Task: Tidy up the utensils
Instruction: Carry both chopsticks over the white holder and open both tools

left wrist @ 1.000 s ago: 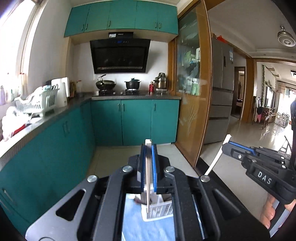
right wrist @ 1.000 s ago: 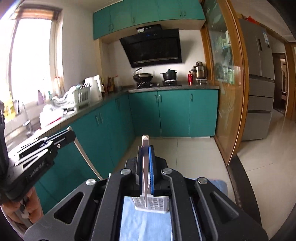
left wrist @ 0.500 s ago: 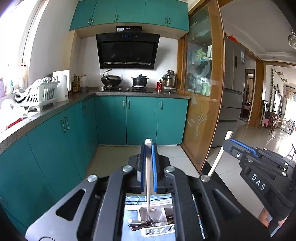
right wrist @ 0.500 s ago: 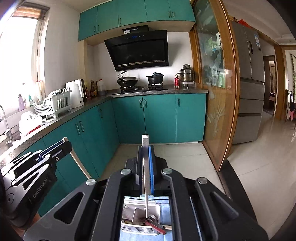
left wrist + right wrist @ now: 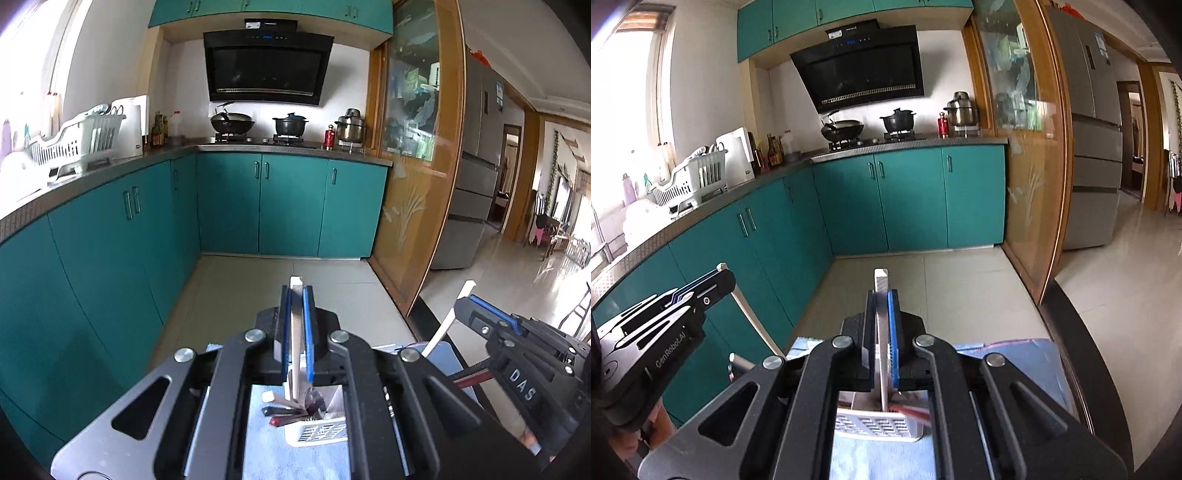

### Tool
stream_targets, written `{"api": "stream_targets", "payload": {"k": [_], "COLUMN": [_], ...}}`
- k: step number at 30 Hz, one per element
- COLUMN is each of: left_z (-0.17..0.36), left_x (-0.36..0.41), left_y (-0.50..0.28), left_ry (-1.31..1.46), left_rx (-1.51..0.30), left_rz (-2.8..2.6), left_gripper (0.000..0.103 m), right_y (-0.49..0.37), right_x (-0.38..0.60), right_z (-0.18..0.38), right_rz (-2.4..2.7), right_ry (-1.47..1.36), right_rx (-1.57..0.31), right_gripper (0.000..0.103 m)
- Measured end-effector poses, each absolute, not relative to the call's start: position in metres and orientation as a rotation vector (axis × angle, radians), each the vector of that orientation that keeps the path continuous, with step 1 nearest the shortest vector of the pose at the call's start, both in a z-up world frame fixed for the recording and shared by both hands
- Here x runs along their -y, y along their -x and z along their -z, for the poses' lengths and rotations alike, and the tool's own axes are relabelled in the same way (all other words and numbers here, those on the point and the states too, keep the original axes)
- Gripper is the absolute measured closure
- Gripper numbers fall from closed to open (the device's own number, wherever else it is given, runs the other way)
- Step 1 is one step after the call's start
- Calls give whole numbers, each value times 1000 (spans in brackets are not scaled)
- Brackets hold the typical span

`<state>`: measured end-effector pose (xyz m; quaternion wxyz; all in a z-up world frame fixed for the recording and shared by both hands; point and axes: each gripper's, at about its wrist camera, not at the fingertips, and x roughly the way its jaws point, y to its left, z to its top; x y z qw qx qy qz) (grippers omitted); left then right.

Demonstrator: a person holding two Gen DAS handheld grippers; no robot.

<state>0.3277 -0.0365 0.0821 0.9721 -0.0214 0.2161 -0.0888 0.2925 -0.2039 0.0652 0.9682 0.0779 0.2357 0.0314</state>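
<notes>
each pale flat utensil handle point(image 5: 295, 332) point(image 5: 881, 325) is pinched upright – left gripper point(image 5: 295, 332) and right gripper point(image 5: 881, 325) clamped together on theirs – presumably poised for lowering into the white slotted plastic caddy point(image 5: 317, 432) below.

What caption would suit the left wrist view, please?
Left tongs shut on a white utensil above a white utensil basket in a teal kitchen.

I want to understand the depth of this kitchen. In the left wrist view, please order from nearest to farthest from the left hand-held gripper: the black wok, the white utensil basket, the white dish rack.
1. White utensil basket: just below the left hand-held gripper.
2. White dish rack: on the left counter.
3. Black wok: on the stove, at the back wall.
</notes>
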Motion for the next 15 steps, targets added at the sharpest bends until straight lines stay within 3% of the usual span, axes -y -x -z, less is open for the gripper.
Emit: {"api": "stream_targets", "payload": {"k": [15], "left_z": [-75], "left_x": [34], "left_y": [-324], "left_ry": [58], "left_rx": [-458], "left_rz": [186], "left_gripper": [96], "right_y": [-284], "right_x": [196], "right_z": [-58], "right_rz": [-77], "right_ry": [-144], "right_rx": [-486], "right_gripper": [96]}}
